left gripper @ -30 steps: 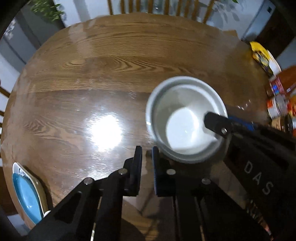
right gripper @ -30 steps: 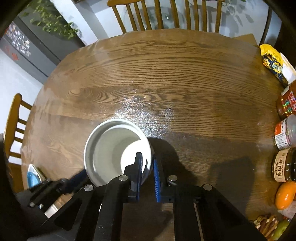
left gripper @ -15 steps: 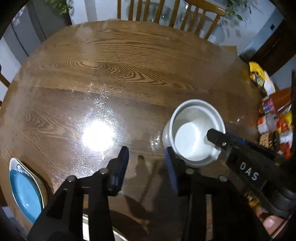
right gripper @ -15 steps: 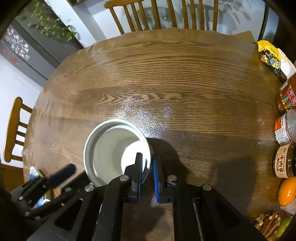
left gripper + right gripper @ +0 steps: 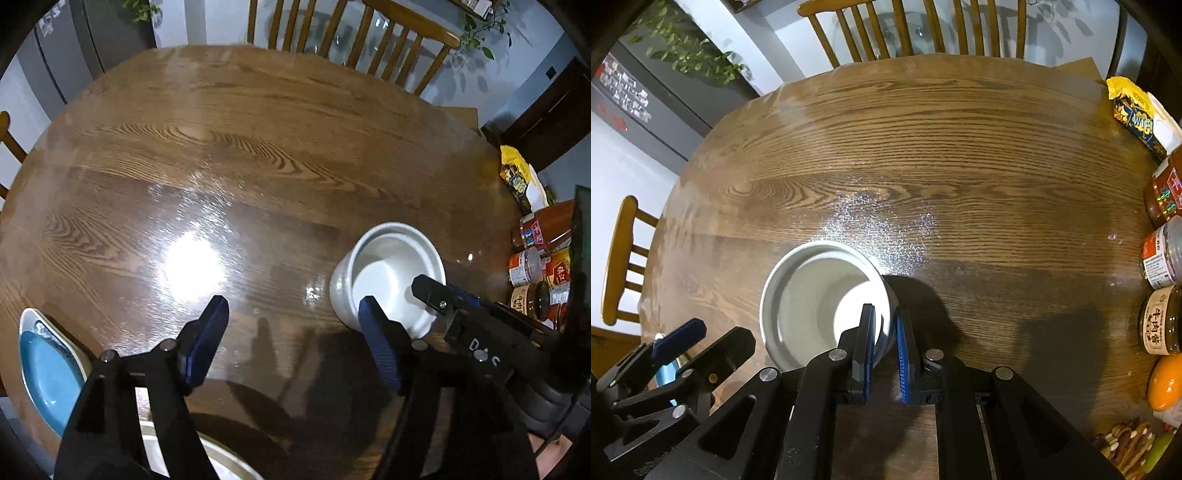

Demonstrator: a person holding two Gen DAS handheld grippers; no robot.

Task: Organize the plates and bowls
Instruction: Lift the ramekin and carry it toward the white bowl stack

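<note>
White bowl on brown grained wood, black tongs with blue pads

The bowl (image 5: 827, 302) is plain white inside and out; the surface (image 5: 942, 155) is mid-brown wood with dark wavy grain and a bright white glare patch. Both the left tongs (image 5: 295, 332) and the right tongs (image 5: 884, 332) are black with blue pads (image 5: 868, 347) and silver bolts. At the near left edge lies a plate (image 5: 48, 373) with a turquoise centre and white rim. At the right stand jars (image 5: 1161, 254) with red, white and tan labels, a yellow and blue packet (image 5: 1137, 114), and an orange fruit (image 5: 1167, 384). The far chair (image 5: 908, 29) is honey-brown wood.
</note>
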